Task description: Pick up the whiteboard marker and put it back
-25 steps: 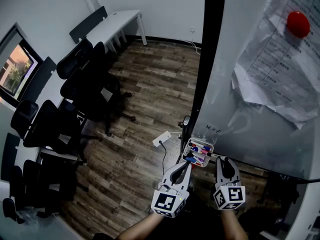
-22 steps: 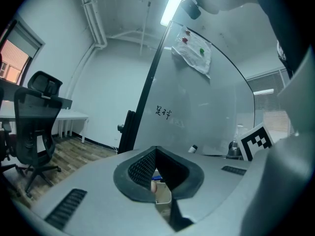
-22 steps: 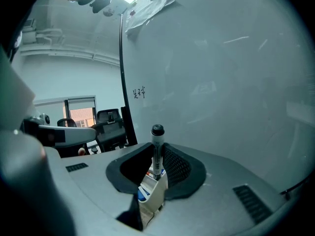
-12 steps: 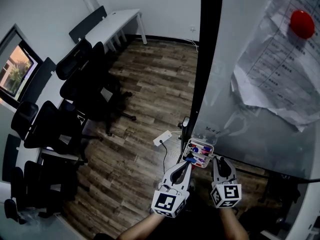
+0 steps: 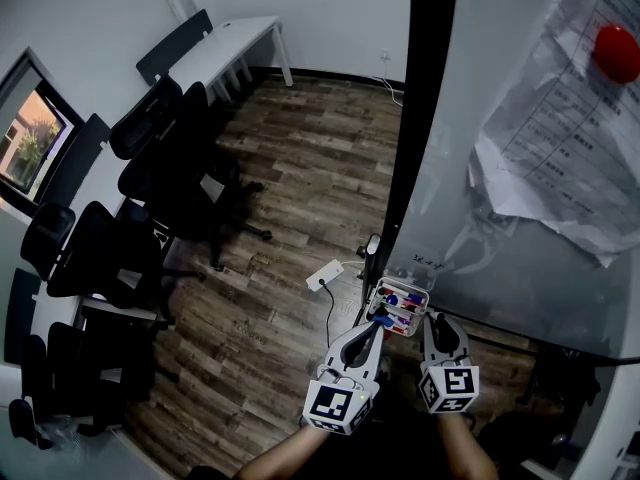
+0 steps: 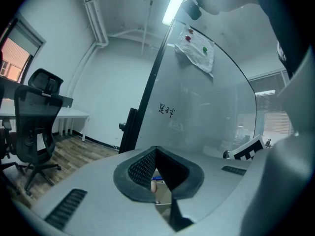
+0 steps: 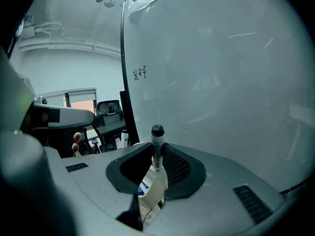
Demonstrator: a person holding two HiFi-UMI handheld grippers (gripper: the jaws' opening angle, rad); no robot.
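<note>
Since 1 second ago the right gripper [image 5: 437,321] has slid a little lower and toward the marker tray [image 5: 421,291], while the left gripper [image 5: 372,331] has kept its place. Both grippers sit just short of the tray's near edge, the left one at its near left corner and the right one at its near right corner. The tray hangs at the lower left corner of the whiteboard [image 5: 520,218], next to the black frame post [image 5: 405,168], and already holds red and blue markers [image 5: 398,303]. The right gripper view shows the whiteboard marker [image 7: 157,144] standing upright between that gripper's 2 jaws, black cap on top, pinched around mid-barrel with the whiteboard right behind it. The left gripper's jaws are closed tip to tip with nothing between them, and a sliver of the tray shows below. The step in hand appears to be the return: the marker is lifted and close to its home, but not yet in it. To do it well, the grip should stay firm while the marker comes over a free gap in the tray. It should then tip to lie along the other markers and go low enough to rest before the jaws part. The left gripper is best kept clear of the near edge, so nothing gets nudged out.
</note>
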